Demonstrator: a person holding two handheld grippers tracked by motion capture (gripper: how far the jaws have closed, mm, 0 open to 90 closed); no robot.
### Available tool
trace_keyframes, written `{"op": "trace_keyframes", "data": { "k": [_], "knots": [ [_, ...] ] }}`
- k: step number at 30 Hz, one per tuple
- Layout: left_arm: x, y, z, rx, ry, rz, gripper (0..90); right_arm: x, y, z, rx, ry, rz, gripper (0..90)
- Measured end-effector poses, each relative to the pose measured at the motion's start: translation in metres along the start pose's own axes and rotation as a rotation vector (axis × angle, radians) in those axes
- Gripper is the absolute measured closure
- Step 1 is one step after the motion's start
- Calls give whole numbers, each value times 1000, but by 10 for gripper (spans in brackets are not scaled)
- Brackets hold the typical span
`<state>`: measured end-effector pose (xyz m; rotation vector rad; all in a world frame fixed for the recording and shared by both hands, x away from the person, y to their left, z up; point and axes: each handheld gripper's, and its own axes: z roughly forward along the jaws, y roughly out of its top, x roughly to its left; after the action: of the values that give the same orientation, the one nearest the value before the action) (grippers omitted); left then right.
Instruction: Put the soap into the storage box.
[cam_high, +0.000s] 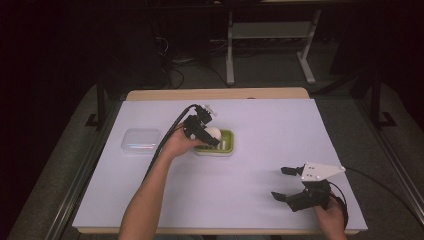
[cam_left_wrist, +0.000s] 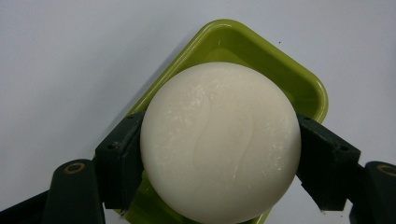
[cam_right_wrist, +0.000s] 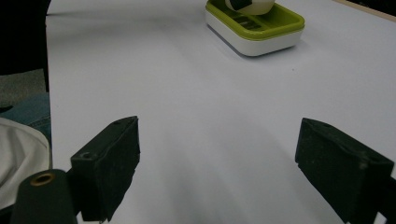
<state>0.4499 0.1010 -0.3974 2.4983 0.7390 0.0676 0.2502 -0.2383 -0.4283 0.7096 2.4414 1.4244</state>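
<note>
The left tongs clamp the soap directly above the dish. Best to lower it level, centred, before releasing. The right tongs rest open, well apart from the dish.

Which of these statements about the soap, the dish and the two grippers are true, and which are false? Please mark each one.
1. The left gripper is shut on the round white soap bar. True.
2. The soap bar is over the green soap dish. True.
3. The right gripper holds the clear plastic lid. False: its jaws stand open and empty, and the lid lies on the table.
4. The lid lies to the right of the dish. False: it lies to its left.
</note>
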Motion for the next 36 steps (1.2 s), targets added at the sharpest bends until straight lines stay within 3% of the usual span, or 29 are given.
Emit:
{"op": "trace_keyframes", "data": {
  "k": [36],
  "knots": [
    [-1,0,11,25,-3,-3,252,0,0,1,2,6,-2,131]
  ]
}}
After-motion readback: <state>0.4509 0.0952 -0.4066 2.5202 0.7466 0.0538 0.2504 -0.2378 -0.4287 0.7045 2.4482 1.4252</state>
